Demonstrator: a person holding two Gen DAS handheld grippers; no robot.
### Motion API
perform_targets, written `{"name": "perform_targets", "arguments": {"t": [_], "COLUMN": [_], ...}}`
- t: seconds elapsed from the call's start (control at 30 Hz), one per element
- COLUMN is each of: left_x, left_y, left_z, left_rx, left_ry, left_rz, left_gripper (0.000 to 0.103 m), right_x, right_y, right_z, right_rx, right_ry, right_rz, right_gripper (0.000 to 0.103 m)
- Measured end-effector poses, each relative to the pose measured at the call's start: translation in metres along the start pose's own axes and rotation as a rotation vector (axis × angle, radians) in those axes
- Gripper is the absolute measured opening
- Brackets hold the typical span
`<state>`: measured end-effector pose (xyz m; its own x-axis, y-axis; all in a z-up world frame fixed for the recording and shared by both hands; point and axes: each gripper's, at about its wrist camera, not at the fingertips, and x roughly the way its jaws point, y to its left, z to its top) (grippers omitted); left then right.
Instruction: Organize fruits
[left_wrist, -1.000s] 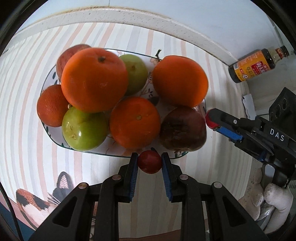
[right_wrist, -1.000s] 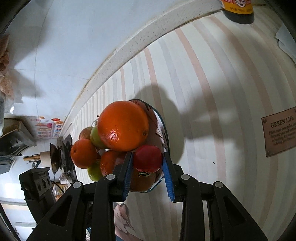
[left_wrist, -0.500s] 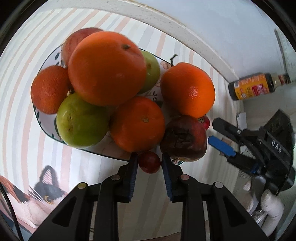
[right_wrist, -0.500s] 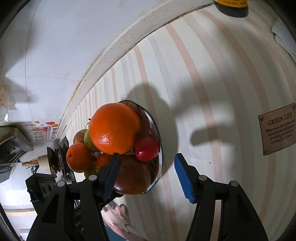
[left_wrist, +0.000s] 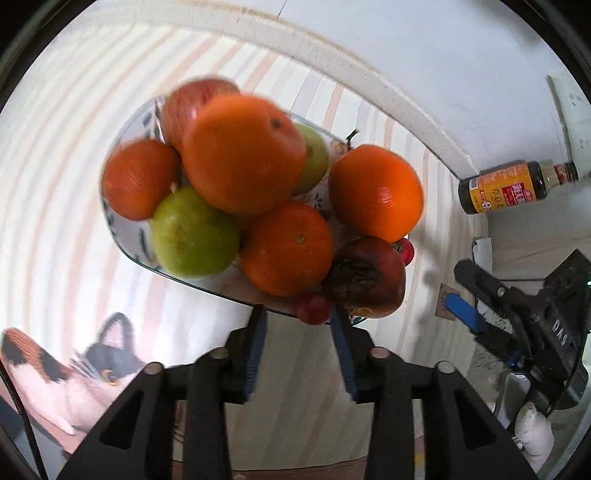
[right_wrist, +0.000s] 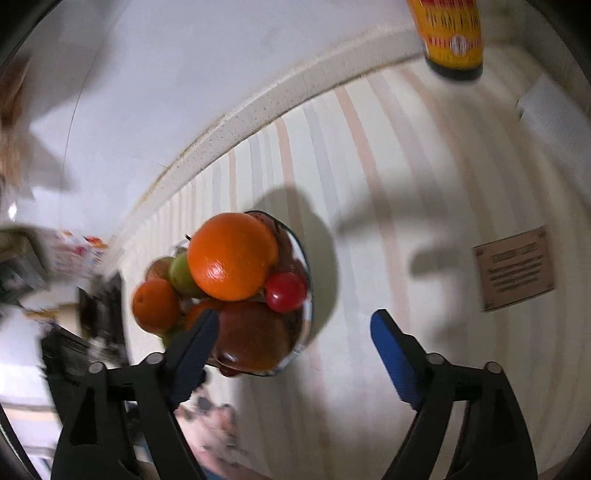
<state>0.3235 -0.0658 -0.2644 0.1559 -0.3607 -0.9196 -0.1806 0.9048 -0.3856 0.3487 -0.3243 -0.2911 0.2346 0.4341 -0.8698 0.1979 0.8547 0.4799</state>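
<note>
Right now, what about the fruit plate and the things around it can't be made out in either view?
- Plate floor: both views, hidden under piled fruit.
- Small red fruit: left wrist view, partly behind the dark fruit.
- Plaque text: right wrist view, blurred.
- Bottle: right wrist view, top cut off.

Left gripper (left_wrist: 298, 325): jaws have just been opening, clear of the small red fruit (left_wrist: 312, 308) resting at the plate (left_wrist: 127, 236) rim beside the pomegranate (left_wrist: 365, 277).

Orange oranges (left_wrist: 242, 155), green apples (left_wrist: 194, 232), white leaf-patterned plate (left_wrist: 127, 236), pink-and-cream striped cloth (left_wrist: 55, 184), blue-padded black tongs (left_wrist: 299, 332).
</note>
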Motion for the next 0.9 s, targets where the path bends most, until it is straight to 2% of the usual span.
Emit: {"name": "perform_targets", "arguments": {"t": [0.03, 0.07, 0.1, 0.13, 0.23, 0.43, 0.53, 0.73, 0.77, 0.8, 0.9], "left_x": [-0.005, -0.011, -0.017, -0.023, -0.037, -0.072, -0.087, -0.139, -0.149, -0.160, -0.191], "left_y": [-0.001, -0.001, -0.001, 0.001, 0.003, 0.008, 0.006, 0.000, 0.000, 0.001, 0.005], "left_z": [-0.001, -0.003, -0.005, -0.007, -0.015, -0.036, -0.046, -0.082, -0.091, -0.100, -0.127], "left_rx": [0.018, 0.037, 0.056, 0.075, 0.135, 0.206, 0.233, 0.285, 0.292, 0.297, 0.319], "left_ry": [-0.016, -0.030, -0.045, -0.064, -0.124, -0.233, -0.263, -0.354, -0.370, -0.388, -0.432], "left_rz": [0.024, 0.056, 0.093, 0.129, 0.266, 0.351, 0.355, 0.341, 0.337, 0.334, 0.311], "left_gripper": [0.055, 0.063, 0.082, 0.093, 0.093, 0.096, 0.096, 0.096, 0.096, 0.096, 0.096], "right_x": [-0.009, -0.016, -0.021, -0.025, -0.039, -0.067, -0.077, -0.124, -0.124, -0.141, -0.172], "right_y": [0.010, 0.017, 0.022, 0.028, 0.045, 0.070, 0.077, 0.106, 0.106, 0.114, 0.128], "right_z": [-0.009, -0.016, -0.022, -0.028, -0.052, -0.092, -0.103, -0.158, -0.158, -0.180, -0.214], "right_rx": [-0.067, -0.110, -0.144, -0.171, -0.252, -0.290, -0.285, -0.269, -0.269, -0.265, -0.257], "right_ry": [-0.031, -0.051, -0.064, -0.075, -0.116, -0.184, -0.208, -0.295, -0.295, -0.323, -0.376], "right_rz": [-0.096, -0.151, -0.187, -0.214, -0.286, -0.329, -0.330, -0.326, -0.326, -0.326, -0.327], "right_gripper": [0.094, 0.094, 0.094, 0.094, 0.097, 0.099, 0.099, 0.099, 0.099, 0.099, 0.099]}}
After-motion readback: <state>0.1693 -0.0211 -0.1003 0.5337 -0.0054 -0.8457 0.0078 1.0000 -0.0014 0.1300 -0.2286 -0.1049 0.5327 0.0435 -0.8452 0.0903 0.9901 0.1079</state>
